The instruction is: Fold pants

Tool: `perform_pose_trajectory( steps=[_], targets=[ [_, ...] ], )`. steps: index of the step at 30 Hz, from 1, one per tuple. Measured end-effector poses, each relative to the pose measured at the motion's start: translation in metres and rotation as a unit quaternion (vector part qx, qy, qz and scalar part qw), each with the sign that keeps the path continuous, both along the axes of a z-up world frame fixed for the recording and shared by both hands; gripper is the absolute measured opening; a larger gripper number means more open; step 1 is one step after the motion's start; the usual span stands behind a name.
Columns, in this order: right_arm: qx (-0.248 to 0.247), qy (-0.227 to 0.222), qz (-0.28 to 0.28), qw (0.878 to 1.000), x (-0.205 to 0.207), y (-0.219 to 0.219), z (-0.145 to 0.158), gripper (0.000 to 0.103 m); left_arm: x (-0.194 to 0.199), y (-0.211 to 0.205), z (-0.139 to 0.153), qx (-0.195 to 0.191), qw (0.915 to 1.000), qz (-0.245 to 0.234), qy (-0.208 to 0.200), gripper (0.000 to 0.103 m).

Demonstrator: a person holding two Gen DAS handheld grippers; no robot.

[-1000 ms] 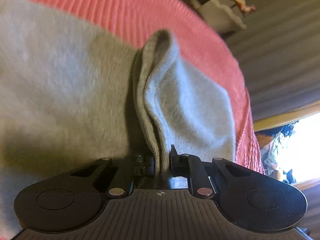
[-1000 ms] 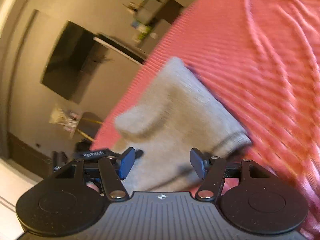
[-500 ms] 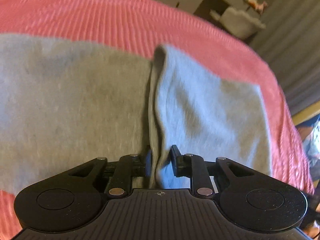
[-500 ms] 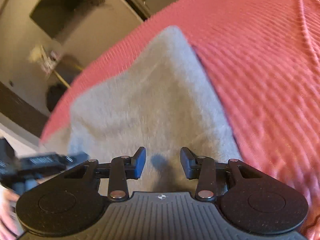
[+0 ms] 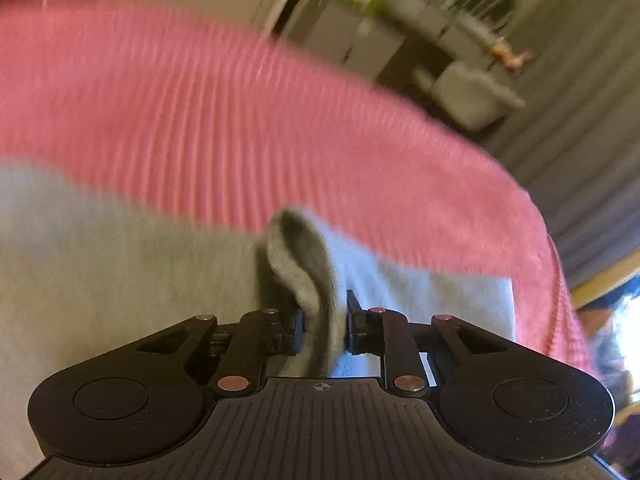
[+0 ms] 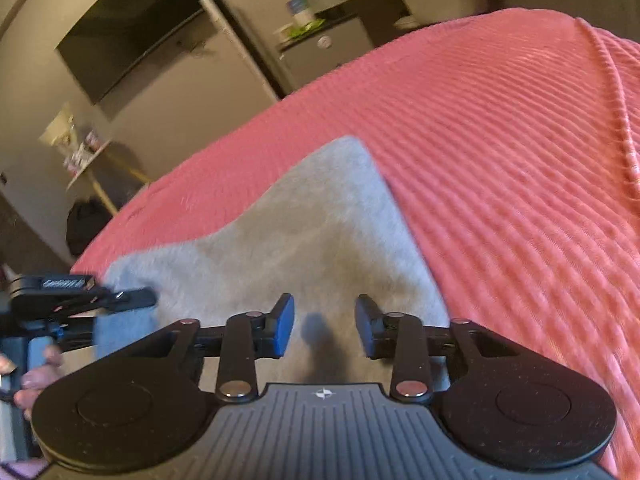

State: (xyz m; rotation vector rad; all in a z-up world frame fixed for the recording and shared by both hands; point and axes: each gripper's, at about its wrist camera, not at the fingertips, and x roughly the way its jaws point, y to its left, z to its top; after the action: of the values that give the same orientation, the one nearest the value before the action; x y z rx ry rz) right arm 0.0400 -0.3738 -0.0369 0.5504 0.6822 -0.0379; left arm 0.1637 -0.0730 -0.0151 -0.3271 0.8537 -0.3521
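Grey pants (image 5: pixel 120 280) lie on a pink ribbed bedspread (image 5: pixel 240 120). My left gripper (image 5: pixel 323 320) is shut on a raised fold of the pants' edge (image 5: pixel 308 264), which stands up between the jaws. In the right wrist view the pants (image 6: pixel 320 220) lie flat in a folded stack. My right gripper (image 6: pixel 324 328) is open and empty just above the grey cloth, its shadow falling on it. The left gripper (image 6: pixel 80 300) shows at the left edge of that view, held by a hand.
The bedspread (image 6: pixel 520 160) stretches to the right and far side. Beyond the bed stand a dark wall screen (image 6: pixel 132 32), a grey cabinet (image 6: pixel 328 52) with small items, and a side table (image 6: pixel 92 160). Curtains (image 5: pixel 580 140) hang at the right.
My left gripper has tilted up and moved back with the fold, so more bedspread shows. My right gripper stays over the pants, jaws a little wider than half a second ago.
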Motion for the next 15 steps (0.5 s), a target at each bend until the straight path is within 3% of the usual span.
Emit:
perform_pose_trajectory(
  steps=[2,5,7,8,10,12,15],
  targets=[
    [-0.025,-0.022,-0.012,0.999,-0.003,-0.001,0.005,0.03,-0.015,-0.006,0.008,0.056,0.9968,-0.006,-0.056,0.023],
    [-0.05,-0.02,-0.008,0.999,0.001,-0.001,0.002,0.031,-0.022,-0.005,-0.007,0.136,0.9898,0.023,-0.036,0.024],
    [-0.067,-0.007,0.001,0.998,0.003,0.002,-0.004,0.031,-0.029,-0.002,-0.018,0.198,0.9787,0.047,-0.026,0.019],
    [-0.074,-0.006,0.003,0.997,0.001,0.003,-0.002,0.031,-0.037,0.004,-0.018,0.207,0.9767,0.05,-0.027,0.019],
    [-0.054,-0.025,0.006,0.998,-0.014,0.006,0.011,0.032,-0.059,0.015,-0.012,0.187,0.9805,0.049,-0.032,0.024],
    [-0.021,-0.046,0.014,0.999,-0.029,0.005,0.019,0.035,-0.081,0.018,-0.003,0.145,0.988,0.048,-0.025,0.028],
    [0.005,-0.012,0.038,0.999,-0.037,0.014,0.014,0.04,-0.11,0.012,0.008,0.104,0.993,0.039,-0.04,0.036]
  ],
)
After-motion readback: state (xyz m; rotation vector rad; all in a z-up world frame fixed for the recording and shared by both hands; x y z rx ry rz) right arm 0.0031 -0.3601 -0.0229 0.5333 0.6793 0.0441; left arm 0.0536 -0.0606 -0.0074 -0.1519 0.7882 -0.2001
